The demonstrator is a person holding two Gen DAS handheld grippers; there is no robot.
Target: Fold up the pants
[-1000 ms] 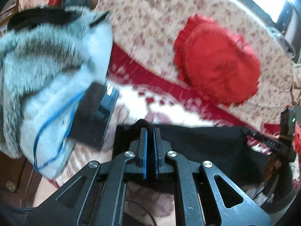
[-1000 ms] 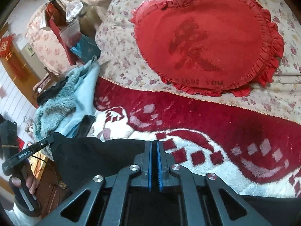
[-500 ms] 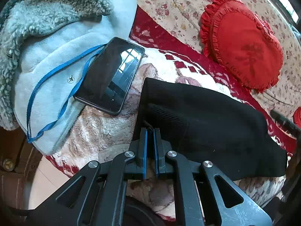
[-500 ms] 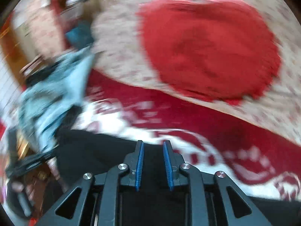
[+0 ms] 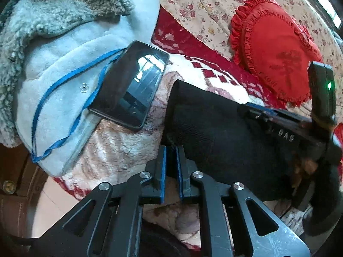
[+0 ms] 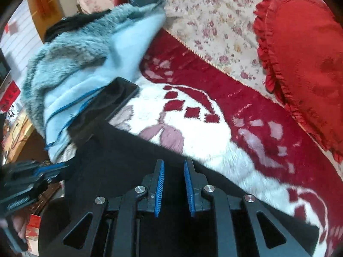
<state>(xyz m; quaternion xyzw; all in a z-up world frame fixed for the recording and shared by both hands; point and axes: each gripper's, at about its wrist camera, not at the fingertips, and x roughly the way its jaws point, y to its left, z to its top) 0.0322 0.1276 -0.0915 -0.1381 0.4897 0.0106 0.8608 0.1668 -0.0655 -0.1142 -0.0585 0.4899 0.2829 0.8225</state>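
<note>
The black pants [image 5: 218, 128] lie folded on a red-and-white plush blanket [image 5: 120, 143]. My left gripper [image 5: 170, 150] sits at their near left corner with the jaws slightly apart; black cloth reaches between the fingertips, and I cannot tell if it is pinched. In the right wrist view the pants [image 6: 128, 156] lie under my right gripper [image 6: 173, 165], which is open and empty just above the cloth. The right gripper also shows in the left wrist view [image 5: 278, 115], over the pants' right part.
A black phone [image 5: 130, 87] with a blue lanyard lies on a pale blue fleece coat [image 5: 57, 64] left of the pants. A red heart cushion [image 5: 276, 47] rests on the floral bedspread [image 5: 203, 2] behind. The bed's edge and floor are at lower left.
The pants went from held up to lying on the blanket. My right gripper opened and let go. My left gripper's jaws parted a little. The right gripper moved over the pants.
</note>
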